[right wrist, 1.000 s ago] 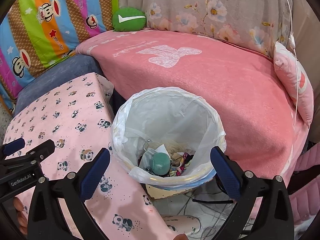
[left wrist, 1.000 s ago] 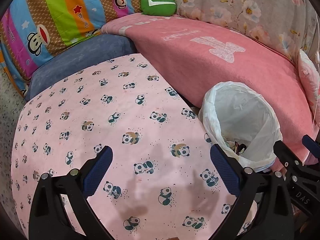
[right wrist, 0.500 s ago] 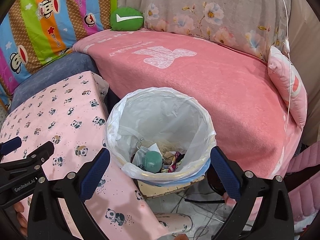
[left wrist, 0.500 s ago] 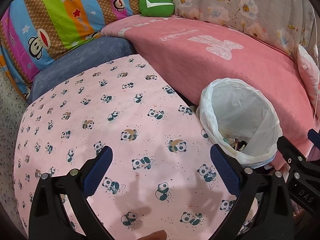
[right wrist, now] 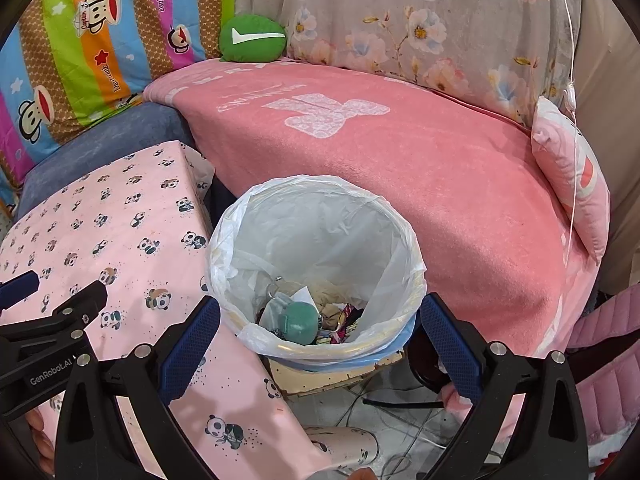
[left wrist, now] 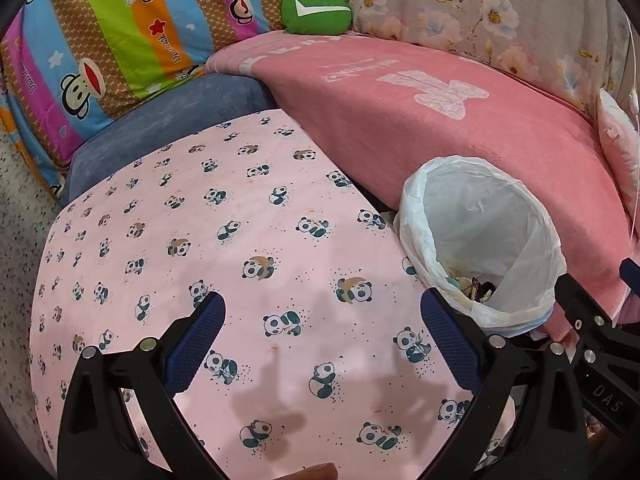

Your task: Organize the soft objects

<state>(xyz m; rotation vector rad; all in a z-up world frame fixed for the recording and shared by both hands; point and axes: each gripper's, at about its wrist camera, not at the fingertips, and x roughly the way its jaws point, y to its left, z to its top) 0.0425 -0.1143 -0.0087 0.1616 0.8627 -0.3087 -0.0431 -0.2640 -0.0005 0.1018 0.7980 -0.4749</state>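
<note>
Now we hold left gripper (left wrist: 322, 336) spread over panda tablecloth (left wrist: 224, 240); right gripper (right wrist: 320, 336) spread, empty, above lined trash bin (right wrist: 316, 240).

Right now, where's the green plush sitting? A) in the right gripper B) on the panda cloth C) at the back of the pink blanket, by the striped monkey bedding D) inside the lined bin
C: the green plush rests at the far edge of the pink blanket, beside the striped monkey bedding; both grippers are open and empty.

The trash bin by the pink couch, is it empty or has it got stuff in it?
Not empty. The trash bin holds scraps and a green round item at the bottom; most of its liner is bare.
</note>
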